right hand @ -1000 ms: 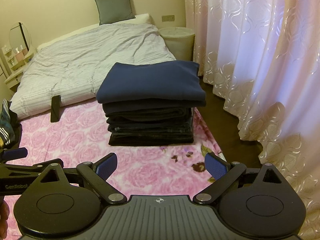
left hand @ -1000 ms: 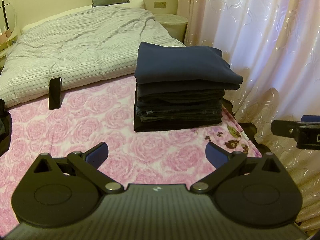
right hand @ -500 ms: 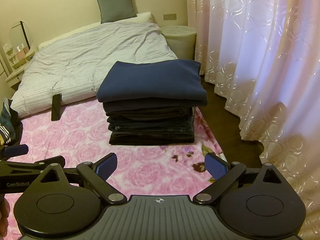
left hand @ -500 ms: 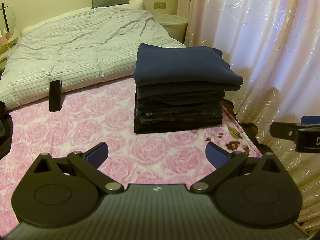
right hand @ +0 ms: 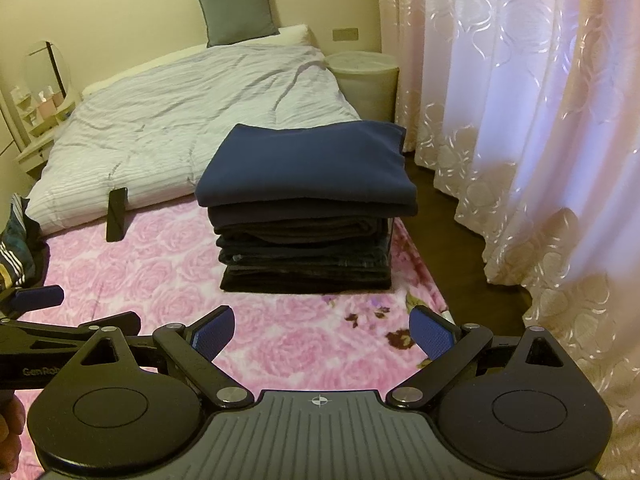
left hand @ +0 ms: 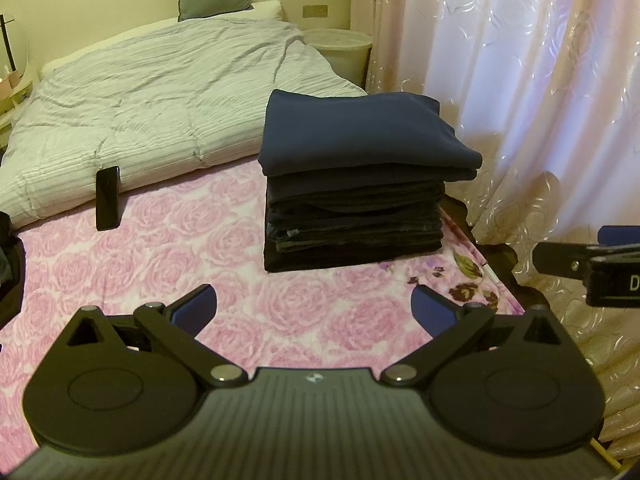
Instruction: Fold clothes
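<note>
On a pink rose blanket (left hand: 168, 248) at the bed's foot, a stack (left hand: 360, 184) of folded dark clothes stands near the curtain (right hand: 520, 100). The left gripper (left hand: 314, 306) and right gripper (right hand: 322, 330) hover before it, both spread wide and empty.

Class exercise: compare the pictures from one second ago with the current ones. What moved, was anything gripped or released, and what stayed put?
Almost nothing changed. The view from each gripper shifted only slightly; nothing was taken hold of or let go. The left gripper and right gripper remain open and empty above the pink floral blanket. The stack of folded dark clothes, the black phone and the striped garment stayed where they were.
</note>
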A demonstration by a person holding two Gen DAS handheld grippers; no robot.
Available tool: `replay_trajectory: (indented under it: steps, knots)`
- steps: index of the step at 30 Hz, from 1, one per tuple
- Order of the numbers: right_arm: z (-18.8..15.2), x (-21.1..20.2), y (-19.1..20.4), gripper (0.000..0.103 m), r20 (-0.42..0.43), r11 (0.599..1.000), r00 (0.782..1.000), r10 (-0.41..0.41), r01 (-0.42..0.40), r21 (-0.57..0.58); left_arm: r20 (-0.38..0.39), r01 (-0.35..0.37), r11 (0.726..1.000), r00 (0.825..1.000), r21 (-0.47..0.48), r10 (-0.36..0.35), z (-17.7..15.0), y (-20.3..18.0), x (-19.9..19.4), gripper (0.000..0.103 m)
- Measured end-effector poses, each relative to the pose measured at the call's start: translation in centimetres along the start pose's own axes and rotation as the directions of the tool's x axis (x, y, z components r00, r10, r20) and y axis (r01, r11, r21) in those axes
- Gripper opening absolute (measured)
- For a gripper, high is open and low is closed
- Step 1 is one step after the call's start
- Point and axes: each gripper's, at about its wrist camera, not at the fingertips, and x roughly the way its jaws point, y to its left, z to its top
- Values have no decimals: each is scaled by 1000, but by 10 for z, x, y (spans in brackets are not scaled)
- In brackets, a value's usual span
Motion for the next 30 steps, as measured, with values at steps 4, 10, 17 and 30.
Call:
replay_trajectory:
  steps: [4, 10, 17, 30]
  knots:
    - [2, 1, -2, 97, 2, 1000, 1000, 1, -1, -1, -1, -2, 1000, 1000, 3, 2, 1, -2, 2, 102]
    - [5, 4, -5, 96, -2, 1000, 1000, 4, -4, 1, -4, -7, 1000, 1000, 5, 7, 4, -5, 5, 102]
    - [8, 7, -8, 96, -6, 1000, 1000, 7, -7, 1, -9, -6, 1000, 1000, 4, 6, 7, -7, 9, 102]
    - [9, 14, -15, 96, -19, 1000, 1000, 3, -3, 5, -18, -3, 1000, 1000, 0, 3, 9, -8, 18, 102]
